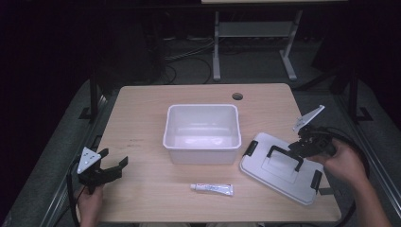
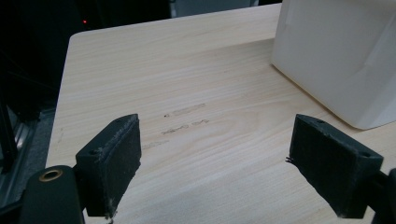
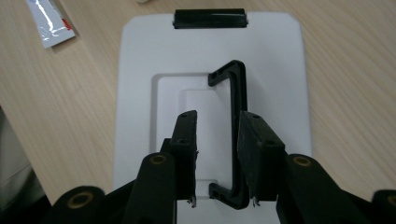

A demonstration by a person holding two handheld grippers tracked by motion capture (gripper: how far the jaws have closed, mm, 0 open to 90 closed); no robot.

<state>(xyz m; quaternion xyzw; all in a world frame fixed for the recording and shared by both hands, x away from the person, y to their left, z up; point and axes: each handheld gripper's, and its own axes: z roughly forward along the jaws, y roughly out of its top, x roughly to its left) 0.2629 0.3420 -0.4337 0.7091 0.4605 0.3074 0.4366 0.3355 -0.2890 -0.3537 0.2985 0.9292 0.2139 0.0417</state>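
Note:
An open white plastic box (image 1: pixel 202 108) stands in the middle of the wooden table; its wall (image 2: pixel 336 56) is at the upper right of the left gripper view. Its white lid (image 1: pixel 265 172) lies flat to the right, with a black handle (image 1: pixel 283 156) raised on top. My right gripper (image 1: pixel 297 145) hovers over that lid (image 3: pixel 140 70). Its jaws straddle the handle (image 3: pixel 239 93), which sits close to the right jaw with a gap on the other side. My left gripper (image 1: pixel 113 157) is held open at the table's front left, over bare wood (image 2: pixel 215 163).
A small white tube (image 1: pixel 213 189) with red print lies near the front edge, also seen as the tube (image 3: pixel 49 21) beyond the lid. Black latches (image 3: pixel 210 18) sit on the lid's ends. A cable hole (image 1: pixel 237 96) is at the back of the table.

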